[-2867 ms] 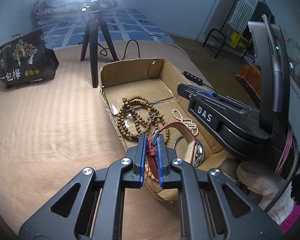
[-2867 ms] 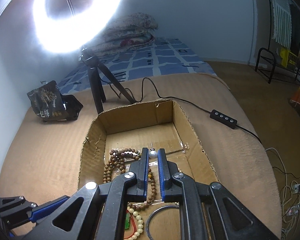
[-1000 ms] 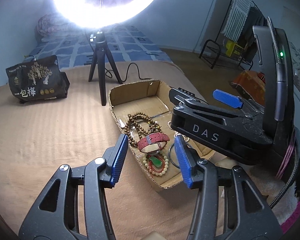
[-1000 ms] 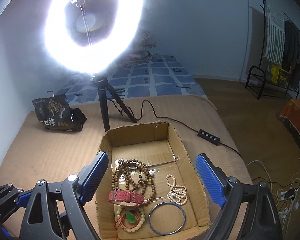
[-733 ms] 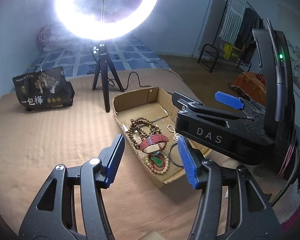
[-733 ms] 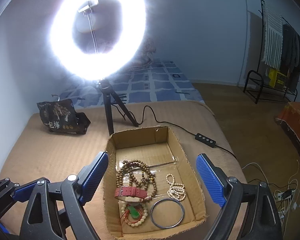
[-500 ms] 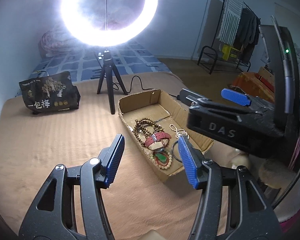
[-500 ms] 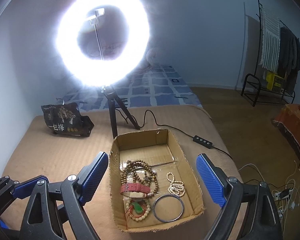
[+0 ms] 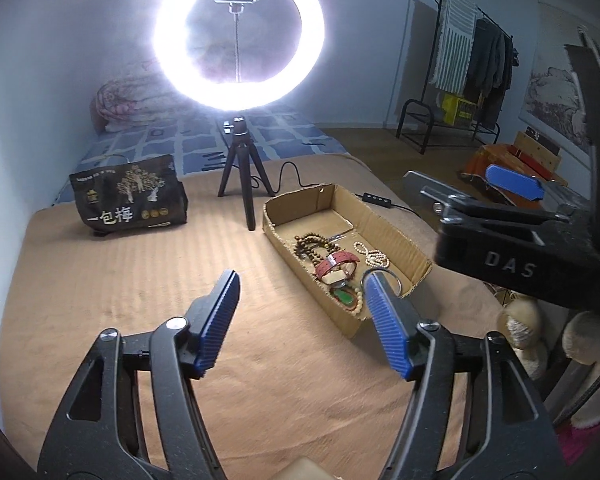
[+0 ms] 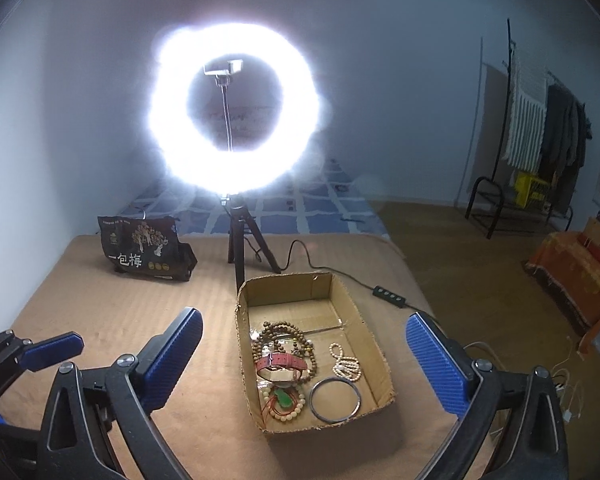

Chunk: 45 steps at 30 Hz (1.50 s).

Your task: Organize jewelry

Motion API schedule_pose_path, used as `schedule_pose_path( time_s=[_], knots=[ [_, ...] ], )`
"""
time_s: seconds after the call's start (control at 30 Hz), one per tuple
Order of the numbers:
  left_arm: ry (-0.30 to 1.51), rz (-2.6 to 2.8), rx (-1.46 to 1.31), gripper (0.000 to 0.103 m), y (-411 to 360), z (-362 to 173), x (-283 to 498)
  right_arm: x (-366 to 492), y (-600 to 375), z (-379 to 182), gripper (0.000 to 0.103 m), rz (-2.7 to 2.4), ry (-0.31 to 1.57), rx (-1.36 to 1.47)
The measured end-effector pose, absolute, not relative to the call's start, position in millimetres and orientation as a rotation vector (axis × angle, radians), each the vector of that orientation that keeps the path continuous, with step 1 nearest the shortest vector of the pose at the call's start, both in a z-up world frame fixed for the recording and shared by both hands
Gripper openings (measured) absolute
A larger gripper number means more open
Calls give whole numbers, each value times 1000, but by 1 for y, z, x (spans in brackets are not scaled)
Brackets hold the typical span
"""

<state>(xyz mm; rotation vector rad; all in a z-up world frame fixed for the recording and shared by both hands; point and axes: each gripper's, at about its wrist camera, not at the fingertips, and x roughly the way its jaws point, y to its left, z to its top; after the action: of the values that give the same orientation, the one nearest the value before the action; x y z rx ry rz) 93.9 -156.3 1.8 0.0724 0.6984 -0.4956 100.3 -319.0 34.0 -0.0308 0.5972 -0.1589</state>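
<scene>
White raised letters "DAS" stand on the side of the black plastic body of the right tool (image 9: 512, 204), seen in the left wrist view. The black foil bag (image 9: 130, 200) printed with golden trees, near the far left corner of the bed, carries large white characters "一包梅"; its smaller print is unreadable.

One cardboard box (image 10: 374, 328) — one bangle (image 10: 335, 399), one red strap (image 10: 281, 361), three bead strings (image 10: 284, 334)
</scene>
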Motion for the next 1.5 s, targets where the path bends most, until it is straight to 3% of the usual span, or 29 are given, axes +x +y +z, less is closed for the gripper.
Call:
schedule_pose_path(
  time_s=[0.37, 0.8, 1.5],
  knots=[
    [662, -479, 68, 80, -130, 11, 71, 61, -304, 44, 103, -179, 552, -29],
    [618, -420, 124, 101, -128, 10, 62, 50, -304, 38, 103, -205, 539, -18],
    [663, -381, 118, 103, -124, 7, 71, 53, -305, 33, 103, -201, 546, -9]
  ],
)
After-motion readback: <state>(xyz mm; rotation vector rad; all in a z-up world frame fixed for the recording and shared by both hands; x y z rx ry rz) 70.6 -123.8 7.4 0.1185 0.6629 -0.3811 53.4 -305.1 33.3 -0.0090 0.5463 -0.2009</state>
